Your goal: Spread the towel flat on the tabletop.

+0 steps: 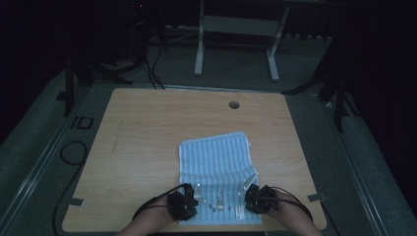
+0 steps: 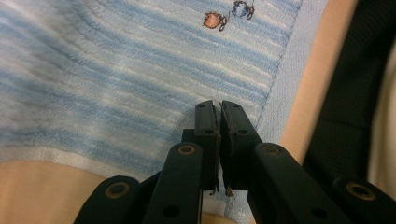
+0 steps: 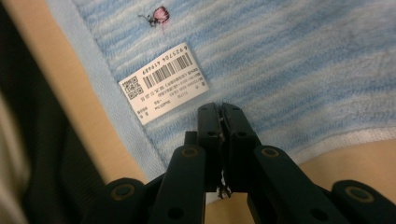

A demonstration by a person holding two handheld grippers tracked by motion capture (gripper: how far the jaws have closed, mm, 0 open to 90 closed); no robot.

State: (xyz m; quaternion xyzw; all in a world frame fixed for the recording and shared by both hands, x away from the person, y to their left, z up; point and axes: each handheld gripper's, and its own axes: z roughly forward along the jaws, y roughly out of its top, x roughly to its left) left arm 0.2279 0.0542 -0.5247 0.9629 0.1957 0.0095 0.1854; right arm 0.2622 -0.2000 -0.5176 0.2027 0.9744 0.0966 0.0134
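Observation:
A light blue striped towel (image 1: 216, 162) lies flat on the wooden table (image 1: 142, 128), near its front edge. My left gripper (image 1: 194, 196) sits at the towel's near left corner, and my right gripper (image 1: 244, 194) at its near right corner, where a small flap of cloth stands up. In the left gripper view the jaws (image 2: 219, 105) are pressed together over the towel's (image 2: 116, 70) hemmed edge, with threads between them. The right gripper's jaws (image 3: 220, 107) are likewise closed at the towel's (image 3: 289, 60) edge, beside a white barcode label (image 3: 163, 84).
Small embroidered figures (image 1: 220, 199) mark the towel's near edge. A round cable hole (image 1: 234, 104) sits near the table's far edge. A white table frame (image 1: 236, 24) stands on the floor behind, and a black cable (image 1: 74, 150) loops on the floor at the left.

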